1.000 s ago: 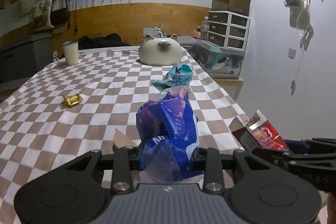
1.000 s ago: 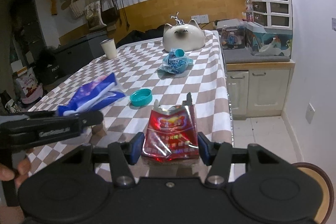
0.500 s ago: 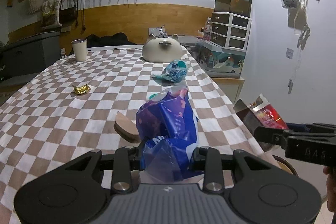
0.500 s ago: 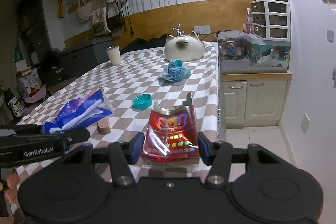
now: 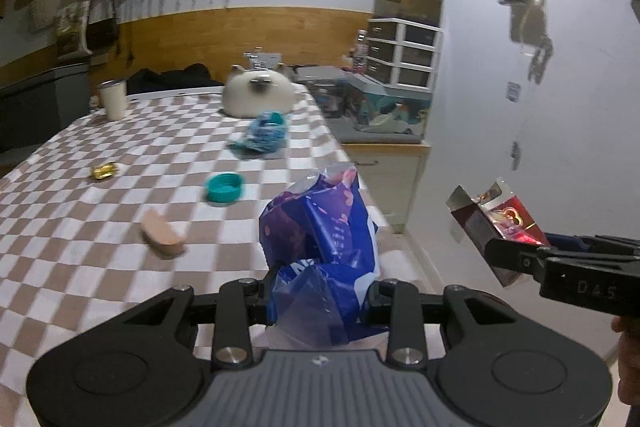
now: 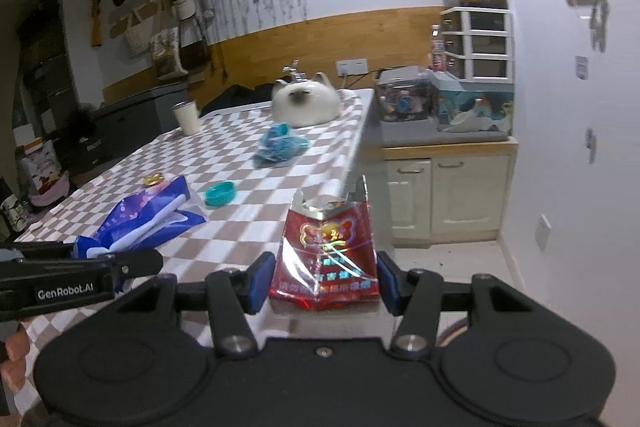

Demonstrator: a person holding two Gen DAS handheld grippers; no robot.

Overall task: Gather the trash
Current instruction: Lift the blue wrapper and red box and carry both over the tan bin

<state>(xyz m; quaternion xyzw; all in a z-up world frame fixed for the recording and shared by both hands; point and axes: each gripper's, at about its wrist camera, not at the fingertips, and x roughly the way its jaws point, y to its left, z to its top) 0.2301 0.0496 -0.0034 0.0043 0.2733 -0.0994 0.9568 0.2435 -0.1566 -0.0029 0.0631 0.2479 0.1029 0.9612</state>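
Note:
My left gripper (image 5: 320,301) is shut on a crumpled blue and purple plastic wrapper (image 5: 324,247), held above the table's right front corner; it also shows in the right wrist view (image 6: 144,217). My right gripper (image 6: 324,281) is shut on a torn red cigarette pack (image 6: 326,251), held off the table's right edge; the pack shows in the left wrist view (image 5: 496,223). On the checked tablecloth (image 5: 120,227) lie a teal lid (image 5: 225,188), a blue crumpled wrapper (image 5: 264,137), a gold foil wrapper (image 5: 105,171) and a tan flat piece (image 5: 162,235).
A cat-shaped white ceramic pot (image 5: 258,95) and a white cup (image 5: 114,99) stand at the table's far end. A low cabinet (image 6: 444,187) with boxes and a drawer unit (image 6: 476,43) stands to the right. A brown round rim (image 6: 452,329) shows on the floor.
Both grippers have pulled back and to the right from the table, each still holding its trash. The teal lid and the tan piece have come into the left wrist view.

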